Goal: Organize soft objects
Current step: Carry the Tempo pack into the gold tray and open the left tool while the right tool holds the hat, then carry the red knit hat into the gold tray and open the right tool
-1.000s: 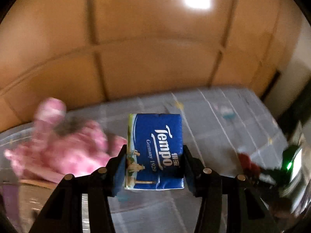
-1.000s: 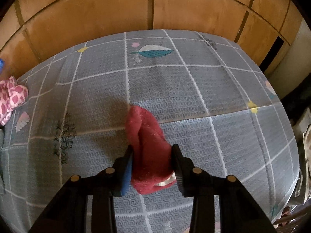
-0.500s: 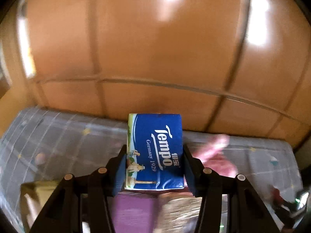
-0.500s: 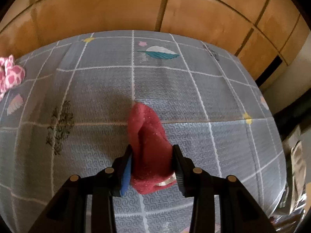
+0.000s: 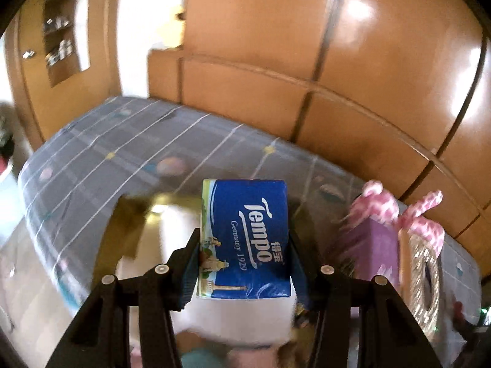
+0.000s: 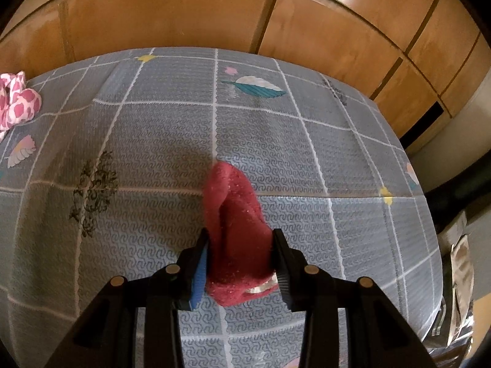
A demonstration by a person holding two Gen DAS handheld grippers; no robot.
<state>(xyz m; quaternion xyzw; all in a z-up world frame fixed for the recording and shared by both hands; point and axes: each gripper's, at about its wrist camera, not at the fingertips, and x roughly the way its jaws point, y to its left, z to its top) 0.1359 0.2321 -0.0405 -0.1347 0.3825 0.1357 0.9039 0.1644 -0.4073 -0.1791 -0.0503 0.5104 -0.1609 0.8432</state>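
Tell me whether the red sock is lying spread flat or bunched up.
Bunched: the red sock is folded lengthwise, pinched between the right claw's pads.

The blue tissue pack (image 5: 245, 239) carries the white brand "Tempo", with "Germany 1929" beside it, plus small unreadable characters

We see the tissue pack (image 5: 245, 239) at centre frame between the left gripper's (image 5: 244, 263) fingers, above the bed (image 5: 122, 141); the plush toy (image 5: 399, 211) sits right, the wardrobe (image 5: 337, 61) behind.
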